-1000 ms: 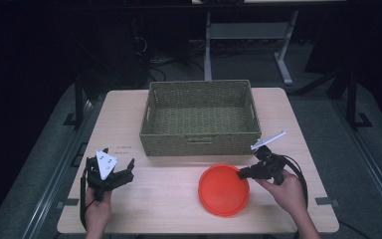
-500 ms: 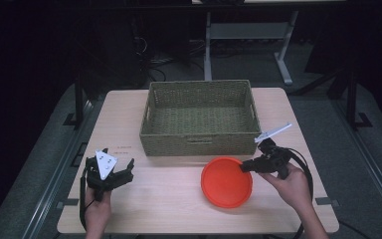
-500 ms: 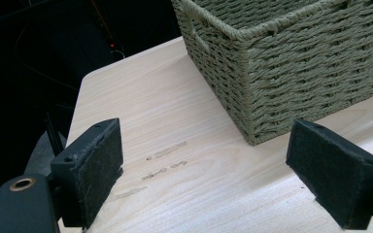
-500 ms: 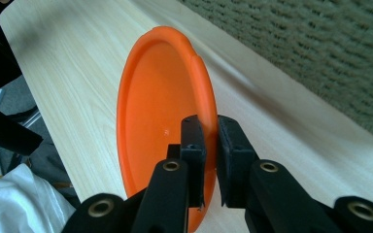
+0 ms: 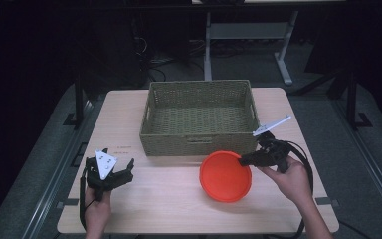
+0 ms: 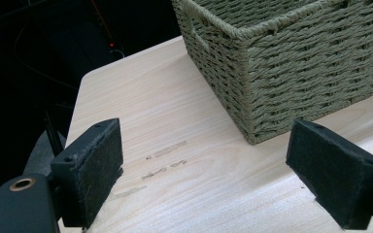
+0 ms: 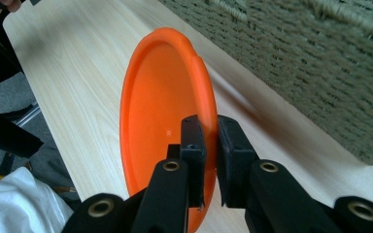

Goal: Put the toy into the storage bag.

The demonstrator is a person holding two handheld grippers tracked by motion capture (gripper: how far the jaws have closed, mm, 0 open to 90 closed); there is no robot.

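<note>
An orange plate [image 5: 225, 176] hangs tilted just above the table in front of the woven basket [image 5: 199, 119]. My right gripper [image 5: 242, 160] is shut on the plate's right rim; in the right gripper view its jaws pinch the orange plate [image 7: 165, 121] at its edge, where my right gripper [image 7: 210, 133] meets it. My left gripper [image 5: 114, 172] rests at the table's front left, open, with nothing between its pads [image 6: 90, 170]. The basket's corner [image 6: 272, 63] stands ahead of it.
The basket sits at the middle back of the wooden table [image 5: 169, 199]. Cables trail from both grippers. A metal stand [image 5: 248, 35] is on the dark floor behind the table. Bare tabletop lies between the two hands.
My right gripper has lifted the orange plate and carried it up and toward the basket, tilting it. The left gripper has stayed put.
</note>
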